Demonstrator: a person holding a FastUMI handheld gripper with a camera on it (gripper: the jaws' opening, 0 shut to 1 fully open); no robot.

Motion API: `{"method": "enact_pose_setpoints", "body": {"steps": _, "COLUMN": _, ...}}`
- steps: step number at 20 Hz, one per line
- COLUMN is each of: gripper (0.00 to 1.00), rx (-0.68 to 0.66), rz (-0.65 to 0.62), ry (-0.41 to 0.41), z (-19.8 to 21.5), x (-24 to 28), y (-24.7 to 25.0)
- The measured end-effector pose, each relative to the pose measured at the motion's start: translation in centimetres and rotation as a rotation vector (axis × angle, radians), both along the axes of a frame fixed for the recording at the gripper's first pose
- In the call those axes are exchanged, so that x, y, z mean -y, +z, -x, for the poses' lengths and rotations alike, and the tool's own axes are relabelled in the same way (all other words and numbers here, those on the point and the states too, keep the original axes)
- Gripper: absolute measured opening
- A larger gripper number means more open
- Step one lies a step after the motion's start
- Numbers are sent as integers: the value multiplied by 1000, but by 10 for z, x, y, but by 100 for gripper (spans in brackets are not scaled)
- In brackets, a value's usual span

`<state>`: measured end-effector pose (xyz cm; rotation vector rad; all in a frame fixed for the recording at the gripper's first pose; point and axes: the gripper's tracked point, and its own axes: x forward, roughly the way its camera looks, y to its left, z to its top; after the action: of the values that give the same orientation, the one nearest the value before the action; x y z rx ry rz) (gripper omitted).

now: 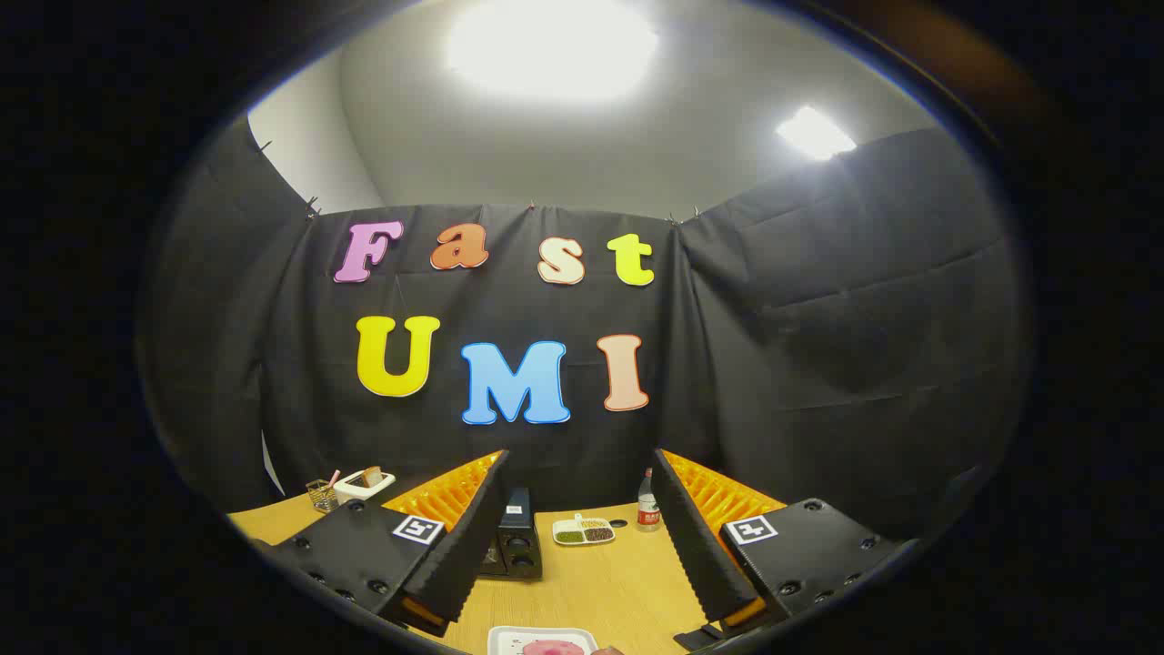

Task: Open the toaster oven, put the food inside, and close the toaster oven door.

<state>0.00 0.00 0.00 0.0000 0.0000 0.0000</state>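
Gripper: the gripper (577,537) hangs above the tabletop (627,582) with its two fingers spread wide apart, released, nothing between them.
Fingers: black serrated pads (696,537) with orange backing; a square marker sits on each finger's housing.
Toaster oven: the toaster oven (516,544) is a dark box standing on the tabletop between the fingers, close beside the left finger, which hides part of it; the panel with round knobs faces the gripper. Its long axis cannot be told, since much of the body is covered.
Food: a pink round item (553,648) lies on a white plate (509,639) at the near end of the tabletop, between the fingers and nearer than the toaster oven.
Divided dish: a white dish (584,530) with green and brown fillings, just right of the toaster oven.
Bottle: a bottle (647,503) stands upright beyond the dish, near the right finger.
Far left: a white tray (364,483) and a small clear container (321,496) stand beyond the left finger.
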Motion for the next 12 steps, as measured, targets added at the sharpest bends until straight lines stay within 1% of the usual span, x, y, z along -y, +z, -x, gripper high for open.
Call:
{"method": "enact_pose_setpoints", "body": {"steps": 5, "gripper": 96, "rx": 17, "rz": 59, "ry": 5, "z": 2, "x": -2, "y": -1}}
{"method": "enact_pose_setpoints", "body": {"steps": 7, "gripper": 96, "rx": 12, "rz": 51, "ry": 16, "z": 1, "x": -8, "y": -4}}
{"method": "enact_pose_setpoints", "body": {"steps": 12, "gripper": 97, "rx": -10, "rz": 16, "ry": 12, "z": -6, "x": -14, "y": -12}}
